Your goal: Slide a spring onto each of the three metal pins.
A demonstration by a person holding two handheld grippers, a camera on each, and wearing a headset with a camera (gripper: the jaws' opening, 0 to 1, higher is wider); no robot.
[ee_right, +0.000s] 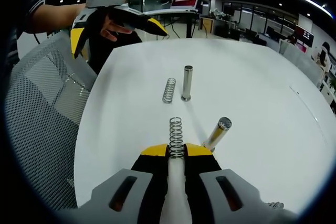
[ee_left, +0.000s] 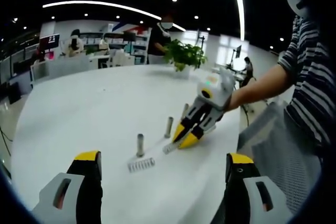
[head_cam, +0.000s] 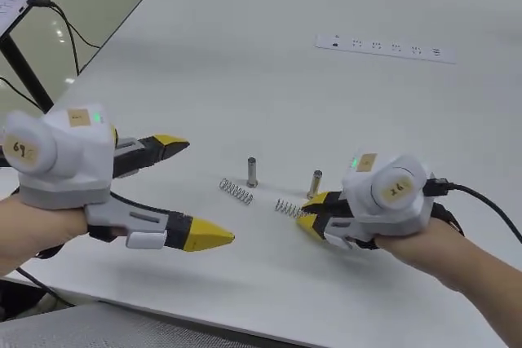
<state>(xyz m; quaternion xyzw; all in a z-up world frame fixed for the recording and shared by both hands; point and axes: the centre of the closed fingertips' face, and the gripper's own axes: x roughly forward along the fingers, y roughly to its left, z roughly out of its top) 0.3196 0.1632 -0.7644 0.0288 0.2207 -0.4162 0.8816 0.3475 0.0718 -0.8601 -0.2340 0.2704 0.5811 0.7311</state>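
**Right gripper nipped a spring**

The right gripper point(ee_right: 176, 153) was pinched tight on the near end of a spring point(ee_right: 176, 129), which stuck straight out ahead of the jaws, just beside a pin point(ee_right: 219, 131). Farther out a second pin point(ee_right: 187, 82) stood upright on the table point(head_cam: 326, 103), with a loose spring point(ee_right: 169, 90) lying beside it. The left gripper point(head_cam: 200, 191) hung spread wide, well apart from both pins.

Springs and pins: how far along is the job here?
Nothing looks done: in the head view the left-hand pin and the right-hand pin stand bare. In hand: the right gripper is shut on one spring, close to the right-hand pin. A second spring lies loose on the table beside the left-hand pin, and the left gripper is open. Every pin is left to fit.
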